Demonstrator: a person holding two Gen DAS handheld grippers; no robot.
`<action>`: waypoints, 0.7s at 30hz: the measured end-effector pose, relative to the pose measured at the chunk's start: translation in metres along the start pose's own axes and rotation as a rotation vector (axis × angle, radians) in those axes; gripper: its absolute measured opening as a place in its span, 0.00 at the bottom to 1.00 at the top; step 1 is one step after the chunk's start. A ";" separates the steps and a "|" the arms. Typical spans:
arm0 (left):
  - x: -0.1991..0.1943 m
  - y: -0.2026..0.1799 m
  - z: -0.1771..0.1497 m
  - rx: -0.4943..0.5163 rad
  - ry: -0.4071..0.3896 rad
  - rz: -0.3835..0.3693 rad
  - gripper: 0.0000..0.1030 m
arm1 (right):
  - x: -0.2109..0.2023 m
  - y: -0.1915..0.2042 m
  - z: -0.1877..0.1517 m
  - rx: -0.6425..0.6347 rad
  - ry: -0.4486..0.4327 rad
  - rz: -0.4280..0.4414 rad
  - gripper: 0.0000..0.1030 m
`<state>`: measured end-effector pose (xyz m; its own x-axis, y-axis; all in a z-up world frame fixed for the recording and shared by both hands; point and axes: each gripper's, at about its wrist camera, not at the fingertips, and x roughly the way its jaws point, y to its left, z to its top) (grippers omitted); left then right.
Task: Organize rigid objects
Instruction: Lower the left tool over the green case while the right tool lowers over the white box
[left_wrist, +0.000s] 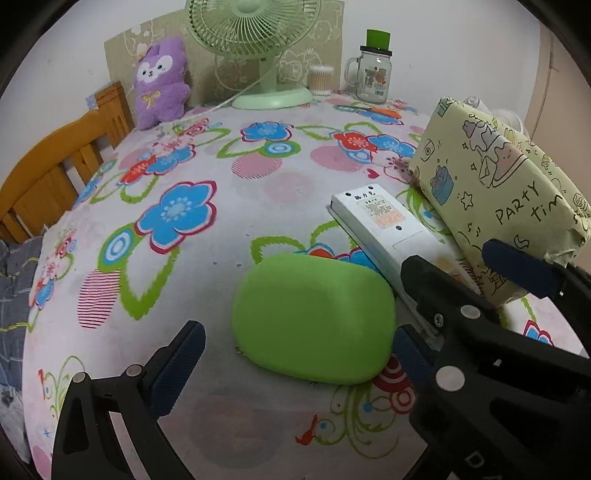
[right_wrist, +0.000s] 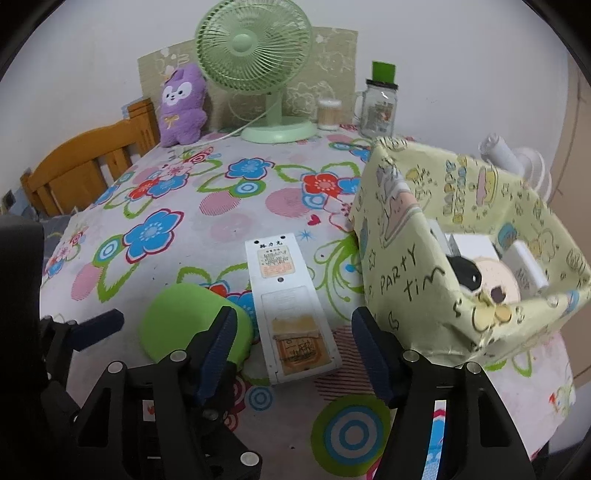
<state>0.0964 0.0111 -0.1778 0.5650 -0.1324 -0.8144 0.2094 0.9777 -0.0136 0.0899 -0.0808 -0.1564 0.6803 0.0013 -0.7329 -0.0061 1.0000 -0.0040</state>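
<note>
Green and rounded, the zip case (left_wrist: 314, 319) lies flat on the floral tablecloth (left_wrist: 177, 266), sitting between the spread fingers of the left gripper (left_wrist: 299, 354), nearer the right-hand finger than the other. The jaws stand wide apart and no pad touches the case.

Just beside the case, on its right, lies a white remote control (right_wrist: 286, 299) face down, its label and battery cover up. The right gripper (right_wrist: 293, 349) straddles the remote's near end with its fingers parted and clear of it on both sides; its left finger sits in front of the green case in that view.

Right of the remote stands a box wrapped in pale yellow cartoon paper (right_wrist: 406, 266) printed "PARTY TIME", close against the remote's far edge. Its top is open and several small items lie inside, among them white box-like things and a round pale figure.

At the far edge of the table stand a green desk fan (right_wrist: 255, 55), a purple plush toy (right_wrist: 181, 107), a tub of cotton swabs (right_wrist: 328, 114) and a glass mug jar (right_wrist: 376, 107) with a green lid.
</note>
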 end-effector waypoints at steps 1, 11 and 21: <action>0.001 0.000 -0.001 0.001 0.004 -0.003 1.00 | 0.001 0.000 0.000 0.002 0.005 0.002 0.66; 0.000 -0.002 -0.003 0.022 0.004 -0.006 0.88 | 0.011 -0.001 -0.003 0.032 0.055 0.017 0.66; -0.007 0.009 0.000 0.033 -0.016 0.039 0.88 | 0.013 0.013 0.004 -0.012 0.073 -0.020 0.66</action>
<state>0.0943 0.0207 -0.1726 0.5861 -0.0975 -0.8043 0.2136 0.9762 0.0373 0.1018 -0.0680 -0.1637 0.6253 -0.0199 -0.7801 -0.0022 0.9996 -0.0273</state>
